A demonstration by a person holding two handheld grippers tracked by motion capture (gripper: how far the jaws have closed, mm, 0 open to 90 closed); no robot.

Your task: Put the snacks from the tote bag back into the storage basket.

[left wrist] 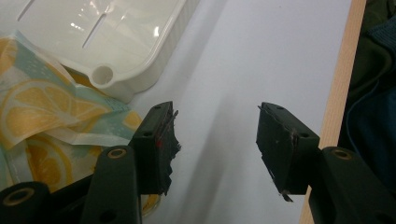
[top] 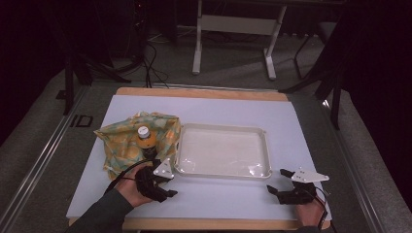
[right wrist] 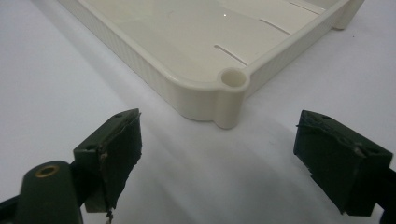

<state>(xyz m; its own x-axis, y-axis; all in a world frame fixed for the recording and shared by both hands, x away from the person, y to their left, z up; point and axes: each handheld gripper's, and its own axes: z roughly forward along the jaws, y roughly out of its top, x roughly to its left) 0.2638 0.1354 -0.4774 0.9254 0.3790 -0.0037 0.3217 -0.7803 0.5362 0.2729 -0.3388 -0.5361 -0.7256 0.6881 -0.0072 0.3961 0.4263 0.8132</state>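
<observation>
A bottle [top: 145, 137] is stood upright on a lemon-print cloth [top: 121, 141] toward the left edge of the table [top: 218, 109]; its long axis is vertical and its white cap is turned up. The cloth is bunched around the bottle's base, with its right margin touching the left rim of a tray [top: 221, 170]. The tray is laid flat near the table's centre, long side parallel to the front edge.

The left gripper [top: 163, 187] is held just in front of the cloth, near the tray's front-left corner. Its jaws are parted at a moderate gap, with only bare table between them; one jaw is seen just beside the cloth's edge in the left gripper view. The right gripper [top: 284, 180] is held near the front-right corner of the table, jaws wide and empty, pointed at the tray's front-right corner [right wrist: 232, 79].

Open room is left along the front edge between the grippers, and along the back edge behind the tray.
</observation>
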